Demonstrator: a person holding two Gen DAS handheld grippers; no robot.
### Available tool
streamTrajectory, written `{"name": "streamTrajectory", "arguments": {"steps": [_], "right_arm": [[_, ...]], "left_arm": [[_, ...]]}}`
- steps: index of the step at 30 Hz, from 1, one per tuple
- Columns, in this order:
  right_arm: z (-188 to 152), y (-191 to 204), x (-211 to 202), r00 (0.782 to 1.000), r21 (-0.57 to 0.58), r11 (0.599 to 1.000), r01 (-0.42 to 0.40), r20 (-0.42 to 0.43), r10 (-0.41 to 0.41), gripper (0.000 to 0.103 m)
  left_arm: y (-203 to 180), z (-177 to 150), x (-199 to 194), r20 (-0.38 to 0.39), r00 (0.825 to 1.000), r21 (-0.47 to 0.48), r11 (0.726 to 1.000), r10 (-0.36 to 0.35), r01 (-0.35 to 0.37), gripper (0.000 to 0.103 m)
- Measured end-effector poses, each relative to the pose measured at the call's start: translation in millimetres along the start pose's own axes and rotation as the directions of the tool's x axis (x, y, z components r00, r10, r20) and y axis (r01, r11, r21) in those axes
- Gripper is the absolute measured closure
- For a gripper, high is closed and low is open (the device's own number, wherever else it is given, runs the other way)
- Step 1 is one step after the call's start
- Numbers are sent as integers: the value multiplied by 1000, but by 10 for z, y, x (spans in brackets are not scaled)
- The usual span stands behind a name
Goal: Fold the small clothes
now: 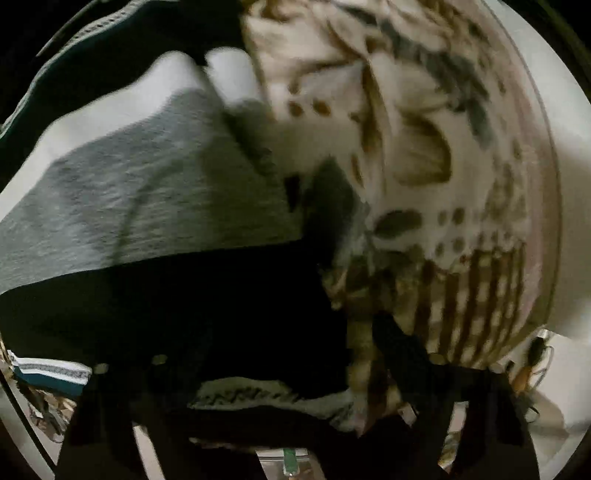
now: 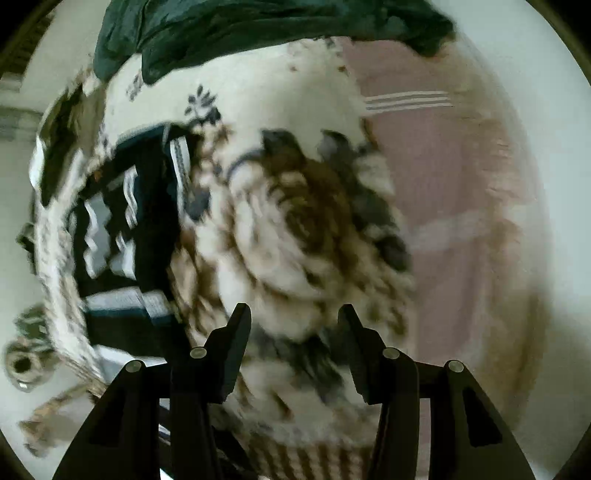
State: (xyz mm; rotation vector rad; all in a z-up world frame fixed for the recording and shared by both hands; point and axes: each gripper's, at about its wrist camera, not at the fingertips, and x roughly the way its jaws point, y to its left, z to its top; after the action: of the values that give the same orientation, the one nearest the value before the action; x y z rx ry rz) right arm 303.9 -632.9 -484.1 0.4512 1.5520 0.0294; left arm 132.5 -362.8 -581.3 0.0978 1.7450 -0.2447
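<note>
A grey knit garment with a black band [image 1: 140,206] hung draped close before the left wrist camera, blurred. A stack of folded dark garments with white patterned stripes [image 2: 125,236] lay on the cream floral cloth; a crumpled dark green garment [image 2: 258,33] lay beyond.

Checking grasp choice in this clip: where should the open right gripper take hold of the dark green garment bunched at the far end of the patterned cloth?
Judging by the right wrist view, grip the dark green garment at its hanging near-left corner, approaching forward from the right gripper, since that corner alone juts free.
</note>
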Motion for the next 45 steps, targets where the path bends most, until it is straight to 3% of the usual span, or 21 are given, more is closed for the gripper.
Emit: {"name": "streamTrajectory", "arguments": {"steps": [1,2,4,5,12,13,14,15,16,21,27,31,35,41,45], "right_arm": [[147,22,119,999,10,999,-39,-2,39,52],[265,68,217,998,15,998,-65,-4,65,52],[550,212,444,992,17,992,-125,-6,125,52],[702,307,569,988,16,988,-152,-11,152,52],[1423,835,1236,958,73,960,-271,-73,277,52],[1452,888,1277,956,84,958,-276,-75,282,56],[1455,938,1286,958,81,958,-274,-69,279,78],[1457,1007,1275,957,65,959,-277,-68,281,89],[1448,1072,1253,960,48,962,-267,-70,270,92],[1428,1419,947,980,-51,978,-200,-24,199,94],[1422,2064,431,983,-134,976,-172,34,178,95],[1374,2849,204,983,-210,965,-157,58,172,96],[1293,3861,248,989,-308,946,-102,68,128,96],[1205,5309,813,997,-395,918,21,77,11,96],[1080,6023,1360,992,-444,888,119,87,-90,96]], "left_arm": [[-3,19,19,18,1000,-6,1000,22,-21,42],[8,35,17,38,998,-16,999,42,-42,63],[118,54,-79,86,996,-65,998,19,-13,86],[152,51,-127,101,995,-82,997,3,6,92],[326,-182,-568,186,979,-141,984,-85,112,97],[388,-215,-675,210,974,-156,980,-89,123,97],[441,-235,-749,223,970,-171,976,-97,137,97],[506,-266,-832,239,966,-188,971,-102,149,97],[621,-299,-944,261,960,-213,964,-102,160,97],[1236,-541,-1329,341,936,-318,926,-89,204,97],[1958,-762,-1593,410,909,-417,871,-74,259,97],[2455,-973,-1648,439,896,-479,825,-69,299,97],[2968,-1167,-1642,451,890,-525,787,-66,324,97],[3643,-1362,-1470,450,890,-575,736,-80,357,97],[4024,-1465,-1288,438,892,-597,708,-107,378,97]]}}
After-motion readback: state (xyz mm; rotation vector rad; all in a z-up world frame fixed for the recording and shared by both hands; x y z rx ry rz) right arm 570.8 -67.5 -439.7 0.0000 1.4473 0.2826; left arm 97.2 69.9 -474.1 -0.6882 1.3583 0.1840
